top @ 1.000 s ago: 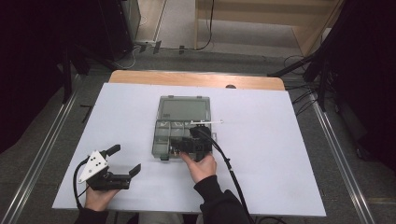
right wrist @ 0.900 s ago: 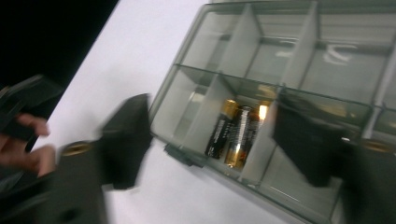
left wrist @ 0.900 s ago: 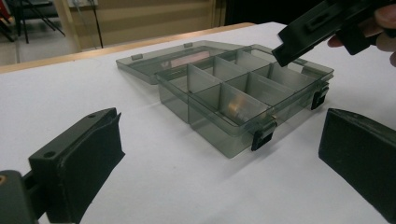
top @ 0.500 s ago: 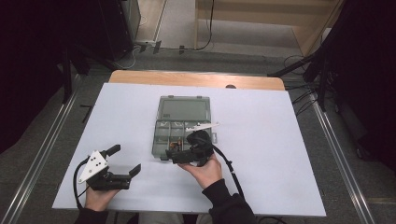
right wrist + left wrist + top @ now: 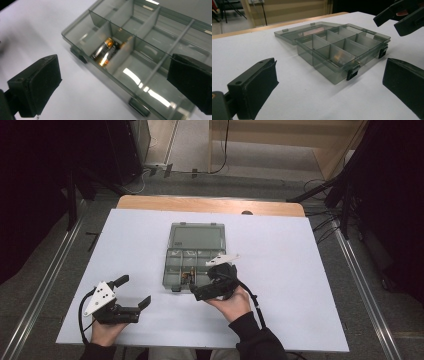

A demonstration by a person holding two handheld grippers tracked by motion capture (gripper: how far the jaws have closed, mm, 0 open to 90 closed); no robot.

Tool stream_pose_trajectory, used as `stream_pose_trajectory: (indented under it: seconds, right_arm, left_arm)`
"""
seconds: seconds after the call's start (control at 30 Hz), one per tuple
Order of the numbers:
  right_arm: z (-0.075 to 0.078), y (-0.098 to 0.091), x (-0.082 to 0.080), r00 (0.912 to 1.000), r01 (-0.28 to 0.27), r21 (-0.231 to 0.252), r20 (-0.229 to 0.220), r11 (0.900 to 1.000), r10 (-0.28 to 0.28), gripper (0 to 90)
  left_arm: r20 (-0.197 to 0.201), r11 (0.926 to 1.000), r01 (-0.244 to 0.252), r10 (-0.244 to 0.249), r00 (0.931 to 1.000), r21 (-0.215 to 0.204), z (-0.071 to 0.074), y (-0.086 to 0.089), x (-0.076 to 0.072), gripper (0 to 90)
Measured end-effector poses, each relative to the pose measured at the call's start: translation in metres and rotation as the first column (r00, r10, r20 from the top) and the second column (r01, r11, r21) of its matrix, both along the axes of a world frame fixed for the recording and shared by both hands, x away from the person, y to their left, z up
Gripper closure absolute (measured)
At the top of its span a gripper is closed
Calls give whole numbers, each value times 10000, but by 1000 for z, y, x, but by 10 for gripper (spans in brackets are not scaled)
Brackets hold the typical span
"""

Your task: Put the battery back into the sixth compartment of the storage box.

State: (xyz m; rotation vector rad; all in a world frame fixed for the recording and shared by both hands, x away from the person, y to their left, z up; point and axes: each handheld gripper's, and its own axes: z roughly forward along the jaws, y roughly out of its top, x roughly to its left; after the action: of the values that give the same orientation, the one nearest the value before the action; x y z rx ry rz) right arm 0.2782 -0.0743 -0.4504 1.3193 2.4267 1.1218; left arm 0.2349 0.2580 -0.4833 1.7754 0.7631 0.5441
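**Battery dropped in the organizer box, half hidden**

Tucked in a front compartment of the open organizer box [image 5: 140,50] mid-desk [image 5: 310,270]: battery [image 5: 105,51], partly behind a divider, label unreadable. Right claw [image 5: 112,82] spread wide, just opened, empty, hovering by the box's front edge. Left claw [image 5: 329,82] spread too, empty, well apart from the box.

A battery [image 5: 106,51] lies in a compartment of the clear organizer box [image 5: 150,32], between the gripper's [image 5: 113,87] spread jaws.
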Motion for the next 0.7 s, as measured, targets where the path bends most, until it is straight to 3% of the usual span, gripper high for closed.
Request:
stream_pose_trajectory:
  seconds: [0.1,0.33,0.7]
  right_arm:
    - [-2,-9,-1,9999,54,-313,93,9995,-51,0]
    - [-6,-34,-6,9992,338,-503,228,9982,-327,0]
    - [-7,-72,-19,9976,527,-64,464,9986,-523,0]
  left_arm:
    - [-9,10000,-7,7,10000,7,0,0,0,0]
    - [-5,10000,5,-5,10000,22,0,0,0,0]
    - [-13,10000,-15,14,10000,-33,0,1,-1,0]
